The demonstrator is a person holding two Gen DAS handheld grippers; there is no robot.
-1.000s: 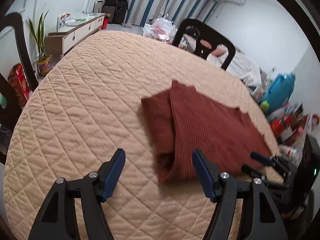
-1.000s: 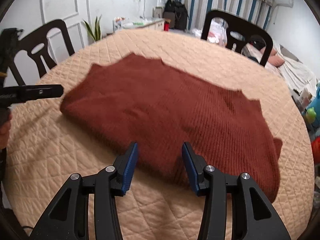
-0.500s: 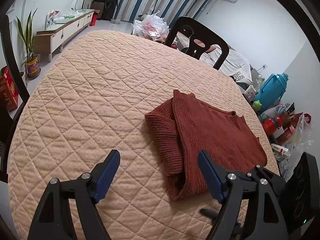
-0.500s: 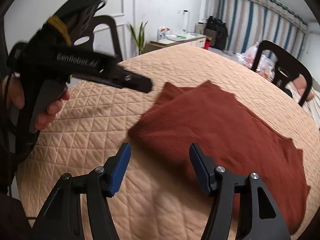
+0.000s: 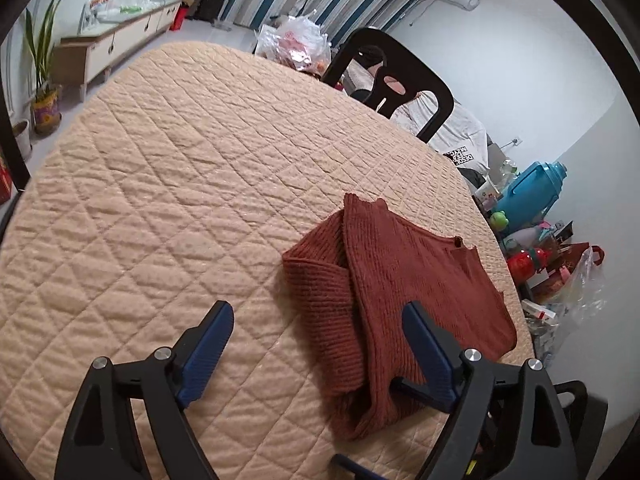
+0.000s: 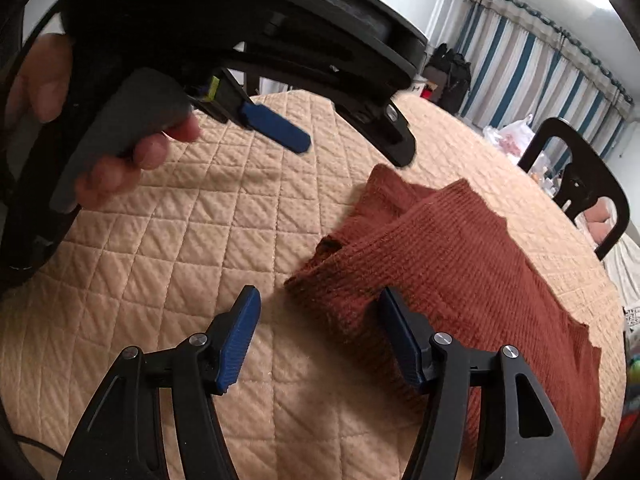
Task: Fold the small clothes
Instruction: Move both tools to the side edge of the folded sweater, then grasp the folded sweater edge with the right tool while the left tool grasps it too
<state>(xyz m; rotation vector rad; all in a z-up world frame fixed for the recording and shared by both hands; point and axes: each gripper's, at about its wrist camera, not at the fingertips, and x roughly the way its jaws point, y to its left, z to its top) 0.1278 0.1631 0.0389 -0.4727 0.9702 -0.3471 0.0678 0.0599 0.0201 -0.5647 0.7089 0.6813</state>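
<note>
Two grippers, left (image 5: 316,344) and right (image 6: 318,336), jaws wide, empty, above folded rust sweater (image 6: 460,264).

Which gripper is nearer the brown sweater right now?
Roughly even, perhaps the right. The right gripper hangs open over the brown sweater at its near folded corner; the left gripper, also open, hovers over its edge, neither gripping.

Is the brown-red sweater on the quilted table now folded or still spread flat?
Folded. The sweater lies in stacked layers: one ribbed panel overlaps another, with a doubled edge at its near-left side. Neither gripper holds it.
</note>
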